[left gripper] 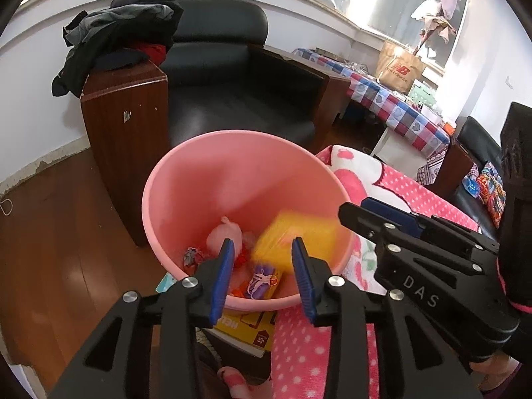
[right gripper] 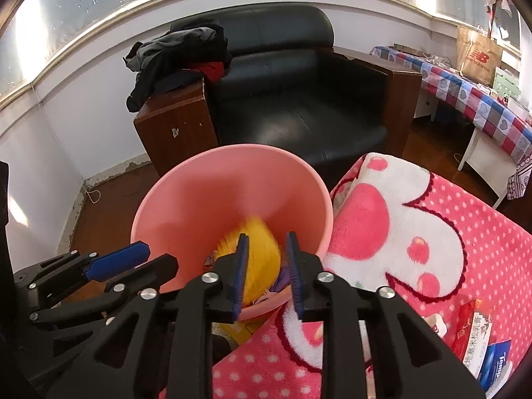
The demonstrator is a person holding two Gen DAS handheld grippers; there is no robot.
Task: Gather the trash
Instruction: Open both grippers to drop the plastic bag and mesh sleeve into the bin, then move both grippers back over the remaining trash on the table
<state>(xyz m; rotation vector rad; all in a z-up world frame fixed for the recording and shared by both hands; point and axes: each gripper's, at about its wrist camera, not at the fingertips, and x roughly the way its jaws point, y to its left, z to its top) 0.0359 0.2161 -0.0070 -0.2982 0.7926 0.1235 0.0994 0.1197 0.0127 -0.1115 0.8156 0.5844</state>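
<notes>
left wrist view: pink bin (left gripper: 186, 169) mid-frame holds wrappers, blurred yellow packet (left gripper: 299, 236) | left gripper (left gripper: 262, 276), right gripper (right gripper: 266, 276) agape, empty | red box (right gripper: 472, 326), blue pack (right gripper: 495, 362) lower right remain

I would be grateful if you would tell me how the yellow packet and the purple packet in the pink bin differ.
The yellow packet is blurred, seemingly in motion, while the purple packet is sharp and lies still at the bottom. The yellow packet looks much larger than the purple packet. The yellow one appears plain; the purple one carries white markings. Both are inside the pink bin, and neither hand-held gripper holds them.
</notes>
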